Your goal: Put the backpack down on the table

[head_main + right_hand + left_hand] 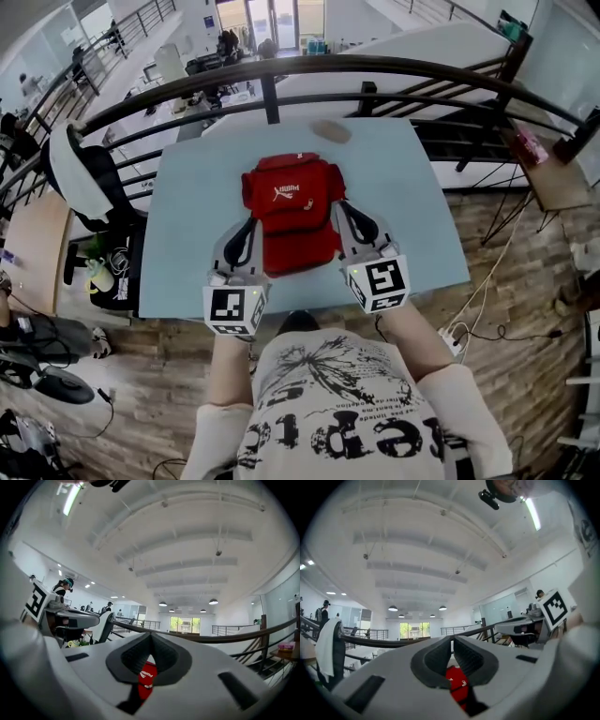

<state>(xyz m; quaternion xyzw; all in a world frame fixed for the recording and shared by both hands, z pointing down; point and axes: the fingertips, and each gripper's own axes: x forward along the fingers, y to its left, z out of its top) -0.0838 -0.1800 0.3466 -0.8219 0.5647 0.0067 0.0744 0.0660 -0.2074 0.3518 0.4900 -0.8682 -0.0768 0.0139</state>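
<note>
On the middle of the light blue table (187, 234) lies the red backpack (291, 211), flat, with its white logo facing up. In the head view the left gripper (247, 225) appears along the backpack's left flank and the right gripper (345, 210) along its right flank. Both point away from the person toward the table's far edge. That view does not show whether either one touches the fabric.

The left gripper view shows the left gripper (453, 639) with its jaws brought together, the dark ribbed pads (440, 658) meeting at the tips with nothing between them. The backpack (457, 684) shows only lower down, through the gap beneath the pads.

The right gripper view shows the same. The right gripper (151, 637) has its jaws closed with nothing between its pads (136, 656). A strip of the backpack (146, 677), logo included, shows below them.

Each gripper carries a marker cube (234, 309) near the person's hand. Near the far edge of the table rests a small brownish oval object (330, 131), too blurred to identify. A dark curved railing (281, 67) runs past that edge. A chair (80, 173) draped in white stands to the left of the table, on a wooden floor (506, 281).
</note>
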